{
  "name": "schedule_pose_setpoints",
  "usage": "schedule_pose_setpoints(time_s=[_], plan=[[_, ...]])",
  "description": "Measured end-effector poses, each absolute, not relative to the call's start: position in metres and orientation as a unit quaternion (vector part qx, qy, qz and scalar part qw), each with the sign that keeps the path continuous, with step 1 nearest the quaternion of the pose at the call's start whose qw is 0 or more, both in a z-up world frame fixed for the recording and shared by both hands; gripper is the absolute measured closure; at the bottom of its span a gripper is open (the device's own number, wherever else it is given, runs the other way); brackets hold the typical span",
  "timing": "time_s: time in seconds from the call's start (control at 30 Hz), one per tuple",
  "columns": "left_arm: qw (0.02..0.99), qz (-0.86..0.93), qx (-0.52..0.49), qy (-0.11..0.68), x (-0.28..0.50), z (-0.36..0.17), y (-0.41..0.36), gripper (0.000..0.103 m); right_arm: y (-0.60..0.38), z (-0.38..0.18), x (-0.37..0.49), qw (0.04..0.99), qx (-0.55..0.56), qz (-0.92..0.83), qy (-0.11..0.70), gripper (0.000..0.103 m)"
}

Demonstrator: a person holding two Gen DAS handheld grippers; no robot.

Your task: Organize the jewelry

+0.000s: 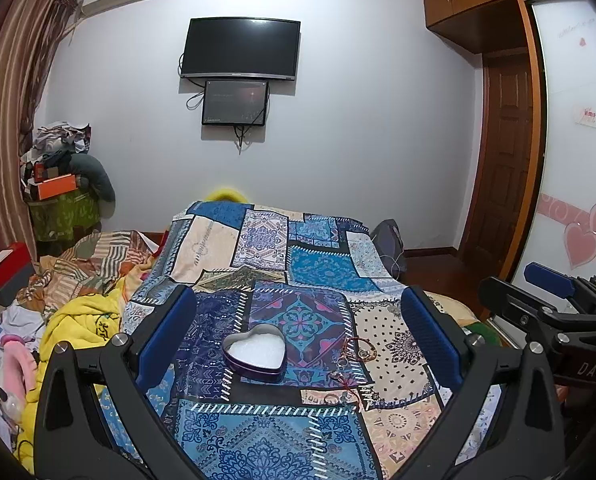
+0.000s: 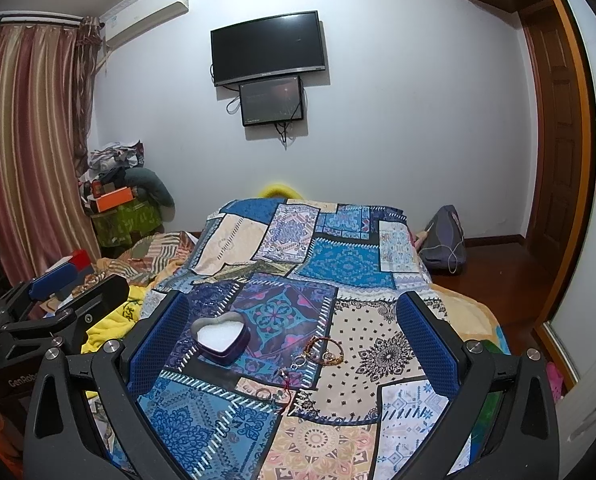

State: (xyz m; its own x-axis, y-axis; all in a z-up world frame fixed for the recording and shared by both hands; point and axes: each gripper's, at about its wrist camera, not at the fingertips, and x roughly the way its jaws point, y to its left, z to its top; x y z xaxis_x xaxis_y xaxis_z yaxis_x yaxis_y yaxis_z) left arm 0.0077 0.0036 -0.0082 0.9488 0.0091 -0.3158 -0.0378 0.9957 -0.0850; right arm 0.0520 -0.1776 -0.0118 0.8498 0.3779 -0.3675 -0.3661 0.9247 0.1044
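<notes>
Beaded bracelet cluster [image 2: 325, 351] just right of purple heart-shaped tin [image 2: 220, 338]; nearer right gripper [image 2: 294, 344], between its spread jaws. Left gripper [image 1: 298, 336] jaws also apart, straddling tin.

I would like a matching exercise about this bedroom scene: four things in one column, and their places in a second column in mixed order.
Things
1. purple heart-shaped tin box
2. beaded bracelets
3. black flat television
4. yellow blanket

Places
A. mounted on the white wall
B. on the patchwork bedspread, between the left gripper's fingers in its view
C. crumpled at the left side of the bed
D. on the bedspread, just right of the tin

Pairs: 1-B, 2-D, 3-A, 4-C
</notes>
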Motion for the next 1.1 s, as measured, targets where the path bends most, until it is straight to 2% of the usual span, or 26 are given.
schedule_pose_setpoints(time_s=[0.37, 0.83, 0.93, 1.0, 1.1], plan=[[0.977, 0.010, -0.053, 0.205, 0.042, -0.033, 0.008, 0.000, -0.180, -0.042, 0.085, 0.954, 0.015, 0.181, 0.238, 0.000], [0.942, 0.022, -0.055, 0.331, 0.107, -0.116, 0.011, 0.001, -0.195, -0.120, 0.148, 0.923, -0.003, 0.160, 0.350, 0.000], [0.928, 0.018, -0.068, 0.365, 0.116, -0.135, 0.015, 0.007, -0.195, -0.139, 0.158, 0.909, -0.007, 0.172, 0.379, 0.000], [0.917, 0.010, -0.080, 0.391, 0.124, -0.150, 0.017, 0.015, -0.193, -0.151, 0.161, 0.902, -0.010, 0.181, 0.392, 0.003], [0.905, -0.006, -0.090, 0.417, 0.131, -0.166, 0.016, 0.018, -0.187, -0.166, 0.163, 0.885, -0.021, 0.205, 0.418, 0.013]])
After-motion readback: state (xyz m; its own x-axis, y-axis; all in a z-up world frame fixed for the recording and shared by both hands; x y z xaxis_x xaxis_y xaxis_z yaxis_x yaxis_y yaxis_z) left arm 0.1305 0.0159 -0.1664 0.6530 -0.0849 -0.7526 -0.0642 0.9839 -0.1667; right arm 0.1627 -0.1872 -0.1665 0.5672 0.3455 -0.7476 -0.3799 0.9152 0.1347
